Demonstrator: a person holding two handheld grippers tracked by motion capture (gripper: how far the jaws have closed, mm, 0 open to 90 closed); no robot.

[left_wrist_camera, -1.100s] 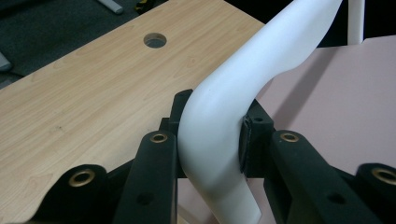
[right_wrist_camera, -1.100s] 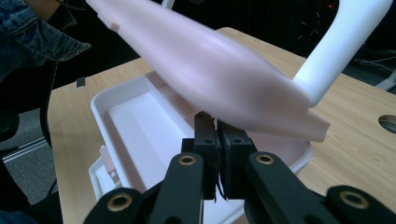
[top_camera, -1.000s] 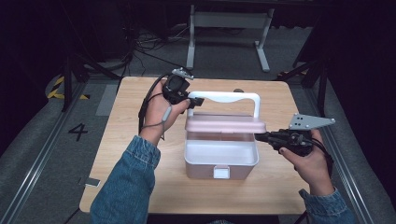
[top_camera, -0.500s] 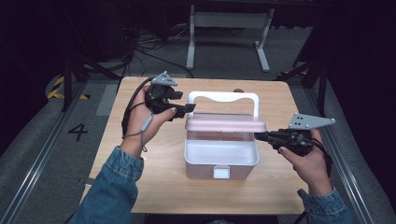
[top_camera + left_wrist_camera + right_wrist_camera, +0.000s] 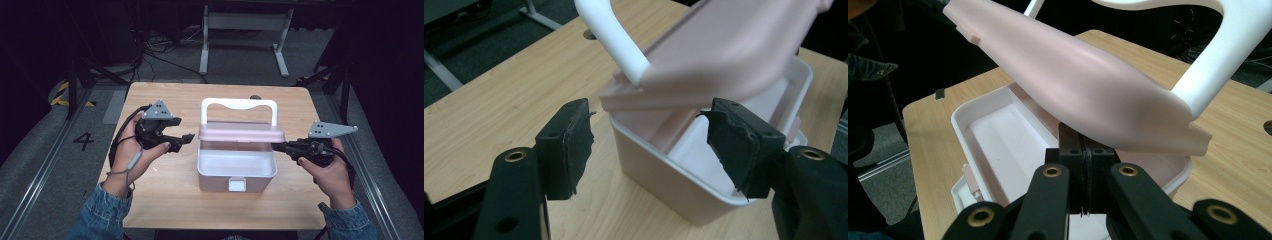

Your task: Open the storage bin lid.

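High view: a wooden table is seen from above, with a pale pink box set near its centre; the box is open, its white interior exposed. A pink lid is raised over the rear half of the box, and a white handle stands upright behind it. The right gripper is held at the right end of the lid, its jaws pressed together; in the right gripper view the pads are seen closed tight directly under the lid's edge, though whether any part of the lid is pinched between them cannot be told. The left gripper is held just to the left of the box, apart from it; its jaws have just been opening, and nothing lies between them. In the left gripper view the two pads are seen spread wide, with the near corner of the box and the lid's underside ahead of them, untouched.
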